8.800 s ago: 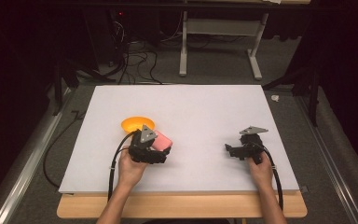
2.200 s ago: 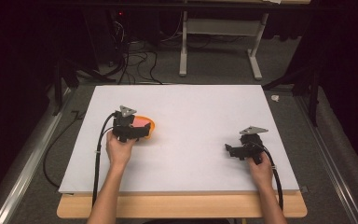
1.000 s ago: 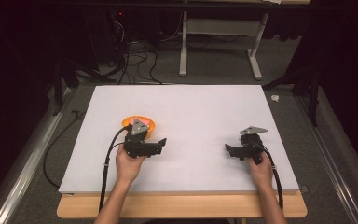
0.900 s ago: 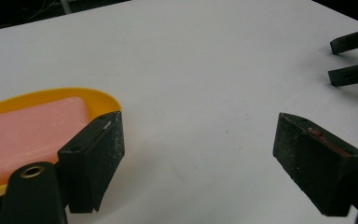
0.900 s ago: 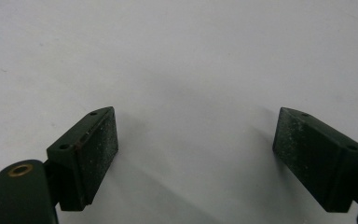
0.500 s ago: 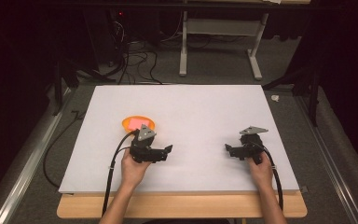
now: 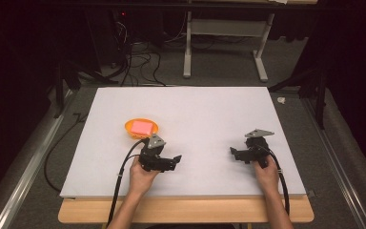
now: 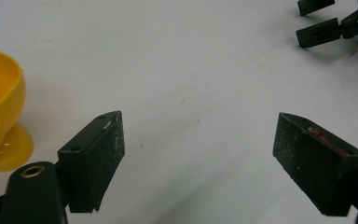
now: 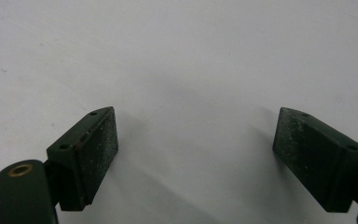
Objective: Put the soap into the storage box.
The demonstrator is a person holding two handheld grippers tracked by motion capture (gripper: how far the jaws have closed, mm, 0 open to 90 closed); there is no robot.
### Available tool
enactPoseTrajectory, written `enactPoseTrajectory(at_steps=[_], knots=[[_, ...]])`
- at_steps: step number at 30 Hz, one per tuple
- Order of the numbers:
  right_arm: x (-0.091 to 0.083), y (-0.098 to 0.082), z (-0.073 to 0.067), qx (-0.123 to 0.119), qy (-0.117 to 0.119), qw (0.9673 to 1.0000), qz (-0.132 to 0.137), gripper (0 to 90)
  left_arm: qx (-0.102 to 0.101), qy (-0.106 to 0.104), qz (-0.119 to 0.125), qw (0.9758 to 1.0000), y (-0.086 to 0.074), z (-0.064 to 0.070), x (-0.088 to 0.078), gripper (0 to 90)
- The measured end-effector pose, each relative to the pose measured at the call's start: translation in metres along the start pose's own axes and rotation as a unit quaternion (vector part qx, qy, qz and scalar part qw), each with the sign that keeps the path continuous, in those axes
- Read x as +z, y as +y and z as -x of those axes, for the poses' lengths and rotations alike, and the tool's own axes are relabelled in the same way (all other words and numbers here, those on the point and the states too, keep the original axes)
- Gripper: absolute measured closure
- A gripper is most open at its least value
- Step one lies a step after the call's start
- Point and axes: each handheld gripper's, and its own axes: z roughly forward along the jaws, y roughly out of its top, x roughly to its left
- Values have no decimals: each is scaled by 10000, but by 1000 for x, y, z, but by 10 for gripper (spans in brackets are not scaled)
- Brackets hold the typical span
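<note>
Sponge [image 7: 141, 127], probably pink foam, lies in the orange bowl [image 7: 129, 129]; left tool [image 7: 174, 160] gapes wide and empty just beside it, right tool [image 7: 233, 152] likewise wide.

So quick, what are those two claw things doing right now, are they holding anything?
Left gripper: open, holding nothing, over the white table beside the orange bowl.
Right gripper: open, holding nothing.

1 orange bowl [image 7: 141, 129], 1 pink block [image 7: 141, 127], 2 tools: left tool [image 7: 171, 162], right tool [image 7: 236, 153].
</note>
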Motion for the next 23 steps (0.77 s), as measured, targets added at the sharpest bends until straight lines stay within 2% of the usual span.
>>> enactPoseTrajectory(at_steps=[5,12,14,16,20,21,23], knots=[[0,0,0,8,0,10000,-5,146,115,57,-201,9997,-4,4,13,172],[0,0,0,2,-1,10000,1,146,99,145,-395,9991,-10,2,32,172],[0,0,0,-5,-1,10000,1,146,28,140,-456,9989,-13,1,37,176],[0,0,0,3,2,10000,-4,146,100,223,-395,9989,-16,3,39,173],[0,0,0,-6,0,10000,2,146,268,388,-441,9979,-16,7,41,182],[0,0,0,6,-3,10000,-1,146,379,463,-460,9971,-16,10,42,181],[0,0,0,6,-3,10000,-1,146,346,433,-465,9974,-16,9,42,183]])
